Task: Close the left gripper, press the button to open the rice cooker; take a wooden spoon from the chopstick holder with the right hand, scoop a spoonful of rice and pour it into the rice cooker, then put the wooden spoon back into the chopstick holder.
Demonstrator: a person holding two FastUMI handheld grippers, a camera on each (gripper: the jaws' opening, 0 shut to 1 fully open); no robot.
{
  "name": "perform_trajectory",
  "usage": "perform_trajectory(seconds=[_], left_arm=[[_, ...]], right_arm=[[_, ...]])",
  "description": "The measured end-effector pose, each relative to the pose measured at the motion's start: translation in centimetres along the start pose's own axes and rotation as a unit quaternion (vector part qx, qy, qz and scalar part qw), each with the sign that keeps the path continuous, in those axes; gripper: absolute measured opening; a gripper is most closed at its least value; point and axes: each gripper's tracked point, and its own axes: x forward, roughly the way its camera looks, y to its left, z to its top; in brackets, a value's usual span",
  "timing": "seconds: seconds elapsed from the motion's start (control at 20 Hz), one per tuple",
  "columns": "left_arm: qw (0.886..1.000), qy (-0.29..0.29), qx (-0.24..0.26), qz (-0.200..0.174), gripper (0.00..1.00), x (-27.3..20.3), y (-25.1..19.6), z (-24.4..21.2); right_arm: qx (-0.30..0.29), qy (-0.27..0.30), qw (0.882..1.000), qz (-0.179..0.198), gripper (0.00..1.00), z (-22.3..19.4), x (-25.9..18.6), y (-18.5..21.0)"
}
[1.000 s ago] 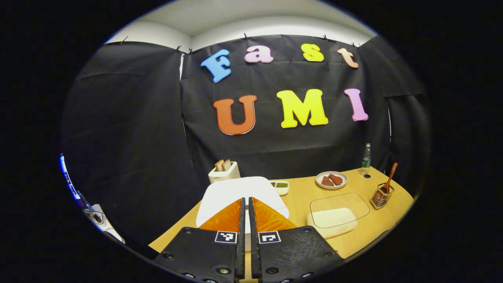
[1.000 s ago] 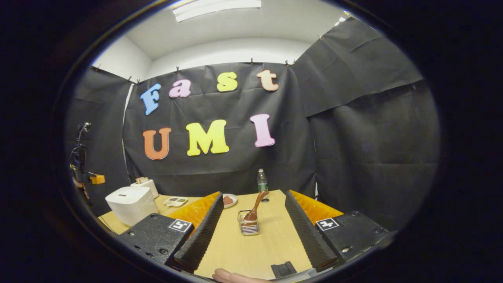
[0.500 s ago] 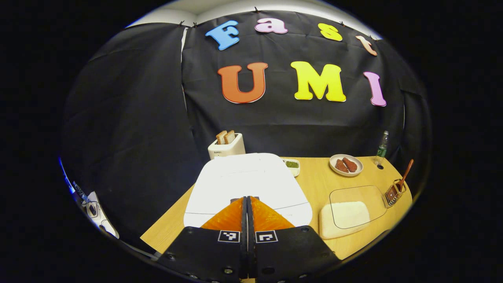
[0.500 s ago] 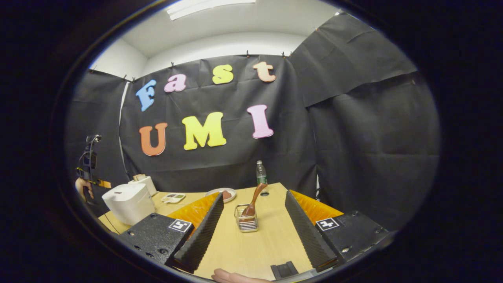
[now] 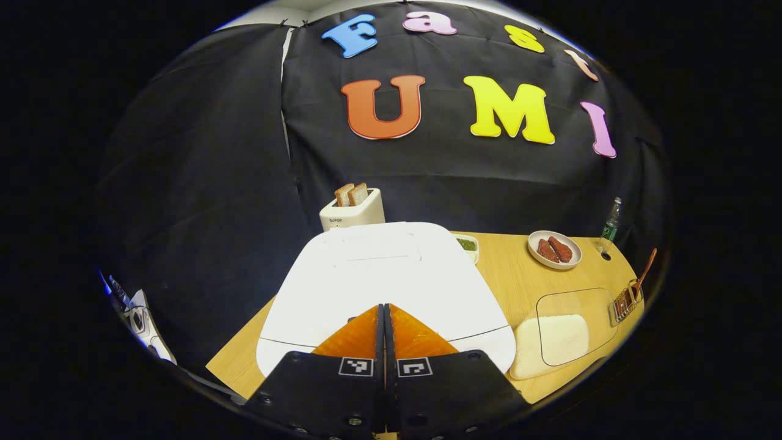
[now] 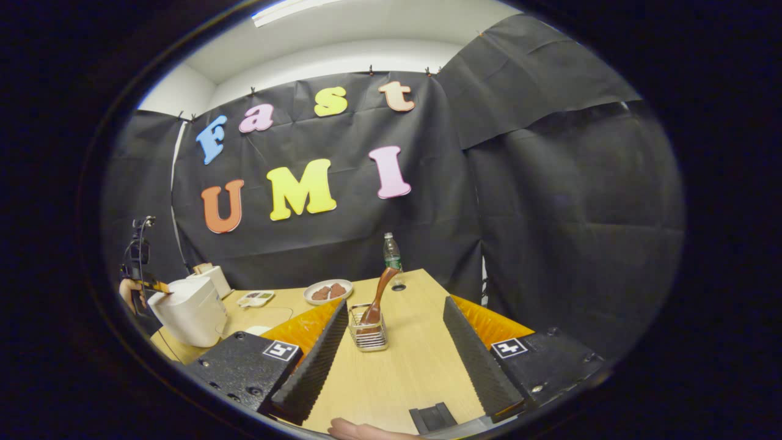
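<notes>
In the left gripper view the white rice cooker (image 5: 385,281) sits close below, its lid down. My left gripper (image 5: 385,308) is shut with nothing in it, its tips over the cooker's front edge; the button is hidden. A clear container of rice (image 5: 559,336) lies right of the cooker. The wooden spoon (image 5: 643,272) leans in the wire chopstick holder (image 5: 624,302) at far right. In the right gripper view my right gripper (image 6: 394,308) is open, with the chopstick holder (image 6: 368,333) and spoon (image 6: 376,296) just ahead between its fingers, untouched. The rice cooker (image 6: 189,308) stands far left with the other gripper (image 6: 146,284) at it.
A toaster (image 5: 352,211) with bread stands behind the cooker. A plate of red food (image 5: 554,249), a small dish of green stuff (image 5: 468,245) and a bottle (image 5: 610,225) line the table's (image 5: 507,281) back. A hand's edge (image 6: 366,429) shows at the bottom of the right gripper view.
My left gripper went from nearly shut to fully shut and came down closer over the rice cooker's front. The right gripper drifted nearer the chopstick holder, staying open.
</notes>
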Motion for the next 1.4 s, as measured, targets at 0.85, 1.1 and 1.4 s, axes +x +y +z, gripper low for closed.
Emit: perform_trajectory(seconds=[0.85,1.1,1.4], left_arm=[[0.997,-0.005,-0.070,-0.038,0.02,-0.4,0.4,0.5],[0.994,-0.071,-0.068,-0.044,0.14,-3.3,0.3,4.3],[0.991,-0.096,-0.079,-0.044,0.79,-6.8,0.8,3.6]], right_arm=[[-0.024,-0.002,1.000,0.006,0.99,0.2,-0.8,1.1],[-0.021,0.002,1.000,0.005,0.99,-0.2,-0.8,0.7],[-0.010,0.020,1.000,-0.004,0.95,-1.6,0.2,-0.3]])
